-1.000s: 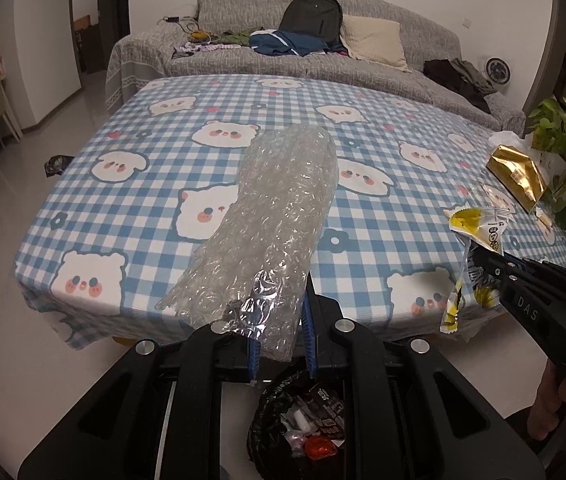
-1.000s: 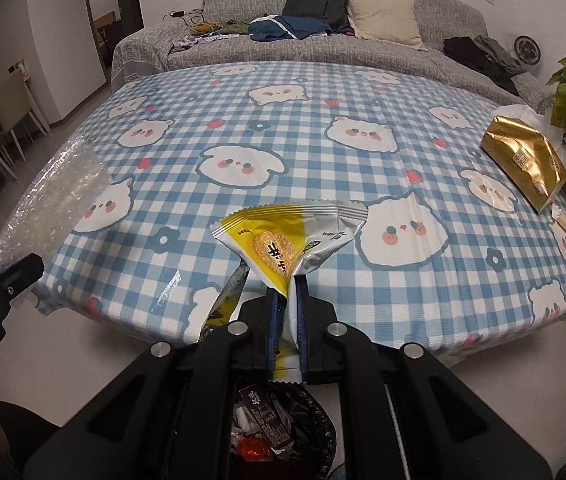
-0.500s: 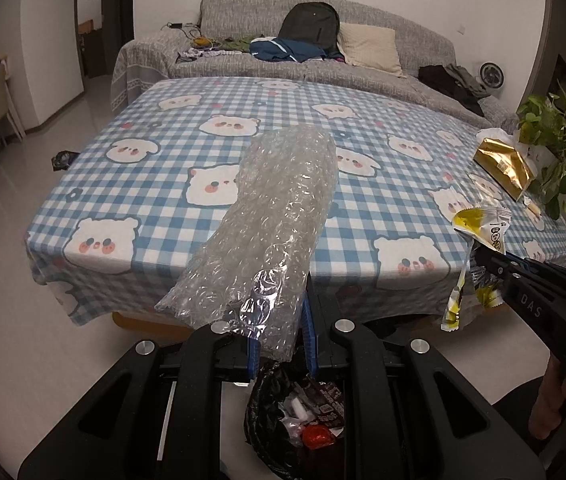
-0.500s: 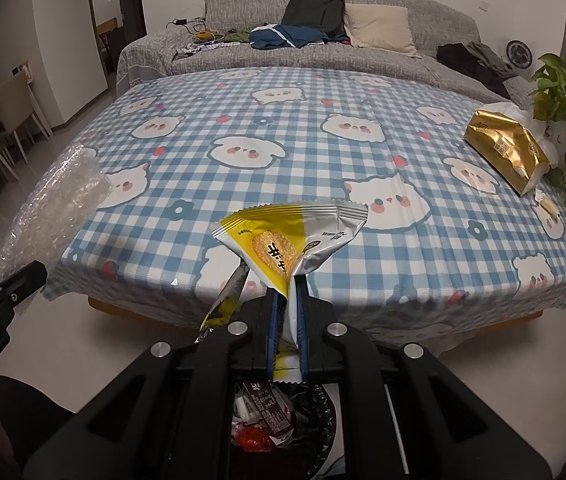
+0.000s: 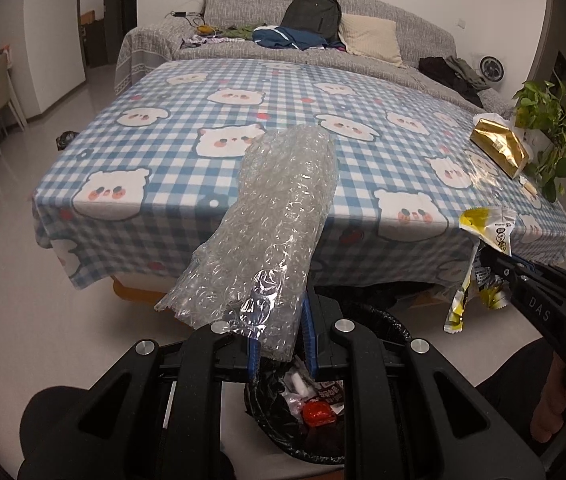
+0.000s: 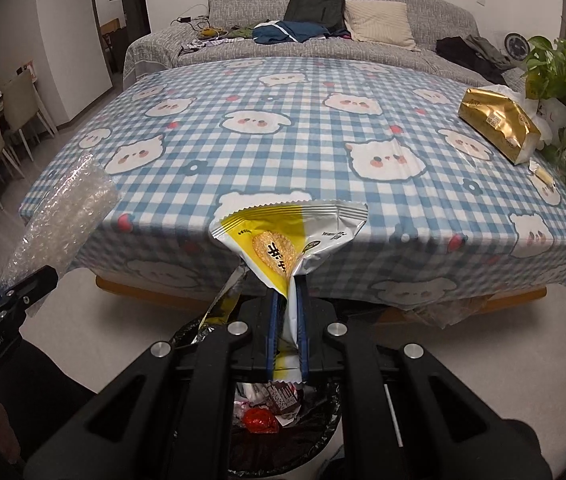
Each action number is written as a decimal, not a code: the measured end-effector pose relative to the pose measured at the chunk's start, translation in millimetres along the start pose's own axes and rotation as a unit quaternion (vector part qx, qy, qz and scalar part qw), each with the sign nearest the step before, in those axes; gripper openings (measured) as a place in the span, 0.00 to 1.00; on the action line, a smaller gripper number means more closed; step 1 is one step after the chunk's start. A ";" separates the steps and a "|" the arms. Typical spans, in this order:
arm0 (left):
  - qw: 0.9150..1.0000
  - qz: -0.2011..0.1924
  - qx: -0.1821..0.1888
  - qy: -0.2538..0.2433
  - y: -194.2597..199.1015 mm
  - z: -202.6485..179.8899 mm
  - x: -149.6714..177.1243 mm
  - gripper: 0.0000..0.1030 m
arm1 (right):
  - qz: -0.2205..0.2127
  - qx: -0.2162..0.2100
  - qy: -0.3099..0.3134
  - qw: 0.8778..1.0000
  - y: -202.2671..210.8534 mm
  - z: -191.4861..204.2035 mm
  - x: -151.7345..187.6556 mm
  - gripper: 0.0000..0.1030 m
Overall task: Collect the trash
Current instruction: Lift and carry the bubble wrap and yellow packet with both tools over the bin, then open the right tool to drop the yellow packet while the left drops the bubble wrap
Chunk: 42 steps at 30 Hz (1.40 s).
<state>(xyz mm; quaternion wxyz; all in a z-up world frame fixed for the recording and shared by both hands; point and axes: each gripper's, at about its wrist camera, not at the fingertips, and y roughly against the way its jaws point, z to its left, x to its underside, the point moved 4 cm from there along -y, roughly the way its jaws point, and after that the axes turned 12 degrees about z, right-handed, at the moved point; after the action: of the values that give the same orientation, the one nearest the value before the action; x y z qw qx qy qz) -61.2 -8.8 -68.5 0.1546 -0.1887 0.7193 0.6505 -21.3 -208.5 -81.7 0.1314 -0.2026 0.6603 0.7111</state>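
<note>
- The bench [image 6: 323,120], under a blue checked cloth with bear faces, fills most of both views. Its near edge lies beyond both claws, which are off it and over the floor.
- The bin [image 5: 367,320], lined with a black bag, stands on the floor just short of the bench's near edge and below both claws. Wrappers and a red scrap already lie in it, so it looks like the drop point.
- The bubble wrap [image 5: 267,232] is a long clear piece rising forward from the left claw [image 5: 281,344]. The claw is closed narrow on its lower end, with the rest standing free above the bin's near rim. A grip at the end probably lets the whole piece fall clear once released.
- The gold packet [image 6: 499,124] lies near the bench's far right corner beside a potted plant [image 6: 563,92]. Whether it counts as trash I cannot tell.
- The yellow and silver snack wrapper [image 6: 287,240] is pinched by its crumpled bottom in the right claw [image 6: 285,344], which is fully closed on it. A second, thinner strip of wrapper hangs from the same grip to the left. Both sit above the bin's mouth, so releasing seems to be the next step.
</note>
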 end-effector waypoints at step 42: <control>0.995 0.097 0.000 0.019 -102.0 15.4 73.9 0.16 | 0.129 0.006 0.032 0.991 -106.1 29.3 73.8 0.08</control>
<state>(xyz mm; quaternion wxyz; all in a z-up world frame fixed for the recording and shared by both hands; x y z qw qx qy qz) -78.5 -7.1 -194.3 0.0773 -0.1303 0.7368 0.6590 -41.6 -175.5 -208.5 0.0183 -0.1372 0.6889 0.7115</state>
